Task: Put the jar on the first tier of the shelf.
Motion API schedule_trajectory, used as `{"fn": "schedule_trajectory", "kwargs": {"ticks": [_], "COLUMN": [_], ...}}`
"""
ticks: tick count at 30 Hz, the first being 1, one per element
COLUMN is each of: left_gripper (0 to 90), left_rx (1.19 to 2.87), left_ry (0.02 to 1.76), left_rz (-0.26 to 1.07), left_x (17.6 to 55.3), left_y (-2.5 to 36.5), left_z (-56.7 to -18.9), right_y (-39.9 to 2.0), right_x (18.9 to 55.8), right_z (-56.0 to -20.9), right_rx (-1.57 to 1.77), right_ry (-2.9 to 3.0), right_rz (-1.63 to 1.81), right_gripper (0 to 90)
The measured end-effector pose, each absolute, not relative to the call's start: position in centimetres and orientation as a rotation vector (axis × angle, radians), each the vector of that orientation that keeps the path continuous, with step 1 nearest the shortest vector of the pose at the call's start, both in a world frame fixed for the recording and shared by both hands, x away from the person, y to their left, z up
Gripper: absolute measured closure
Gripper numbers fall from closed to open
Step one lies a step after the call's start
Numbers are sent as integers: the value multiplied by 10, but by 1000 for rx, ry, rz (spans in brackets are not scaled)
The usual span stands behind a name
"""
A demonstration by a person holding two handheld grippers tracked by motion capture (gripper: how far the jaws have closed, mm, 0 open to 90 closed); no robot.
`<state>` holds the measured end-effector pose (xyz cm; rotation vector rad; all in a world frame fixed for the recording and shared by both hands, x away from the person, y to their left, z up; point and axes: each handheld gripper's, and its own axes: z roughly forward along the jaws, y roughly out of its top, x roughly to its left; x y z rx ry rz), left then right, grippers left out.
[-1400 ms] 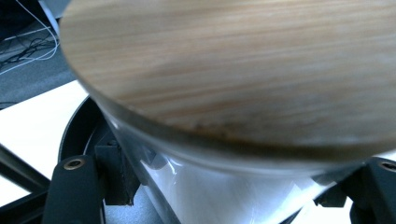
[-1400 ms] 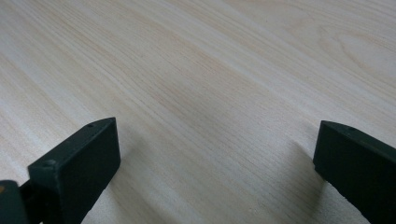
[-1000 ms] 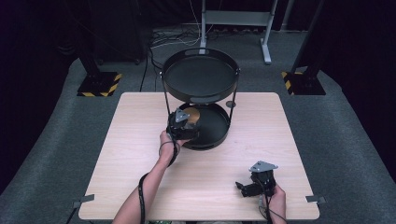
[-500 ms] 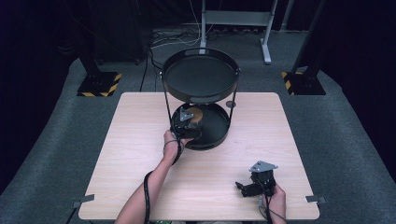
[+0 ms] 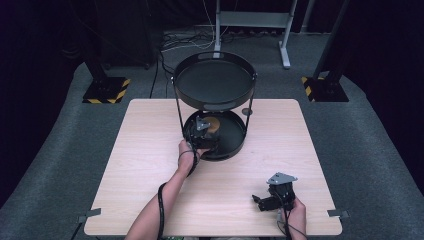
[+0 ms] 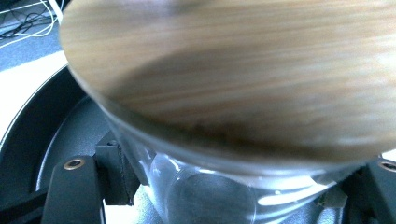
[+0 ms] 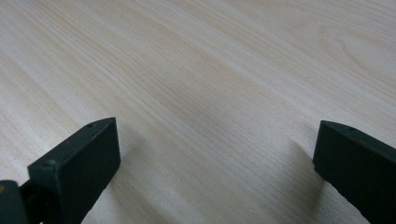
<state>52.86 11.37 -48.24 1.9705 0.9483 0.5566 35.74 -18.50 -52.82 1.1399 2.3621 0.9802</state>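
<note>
The landmark is a black two-tier tray stand [image 5: 215, 82] at the far middle of the light wood tabletop [image 5: 140, 165]. Its upper tray sits on thin black posts above a lower tray [image 5: 235, 142] that rests on the tabletop.

Left gripper [image 5: 202, 134]: it is inside the lower tray, on that tray's near-left part, under the front edge of the upper tray. The left hand [image 5: 187, 152] sits just outside the lower tray's near-left rim. The jaws are clamped on a clear glass jar [image 6: 210, 196] with a round wooden lid [image 6: 243, 70]. In the left gripper view the black jaws press the glass from both sides, below the lid, and the dark floor and curved wall of the lower tray show to the left of the jar. In the high view the lid appears as a tan disc just beyond the gripper, over the middle of the lower tray. Whether the jar's base touches the tray floor cannot be told.

Right gripper [image 5: 262, 202]: it lies well apart from the stand, toward the near-right part of the tabletop, held low by the right hand [image 5: 297, 217]. In the right gripper view the two black jaws stand wide apart over bare wood grain, with nothing between them.
</note>
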Motion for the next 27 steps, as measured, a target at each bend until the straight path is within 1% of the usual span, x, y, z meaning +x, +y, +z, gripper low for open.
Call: {"fn": "schedule_trajectory", "kwargs": {"ticks": [8, 27], "left_gripper": [262, 261], "left_rx": [1956, 1979], "left_ry": [961, 952], "left_rz": [542, 535], "left_x": [532, 534], "left_y": [114, 114], "left_z": [-490, -489], "right_y": [-185, -185], "right_x": [357, 357], "right_z": [-528, -528], "right_rx": [1139, 1139], "right_ry": [2363, 2363], "right_rz": [980, 980], "right_gripper": [0, 0]}}
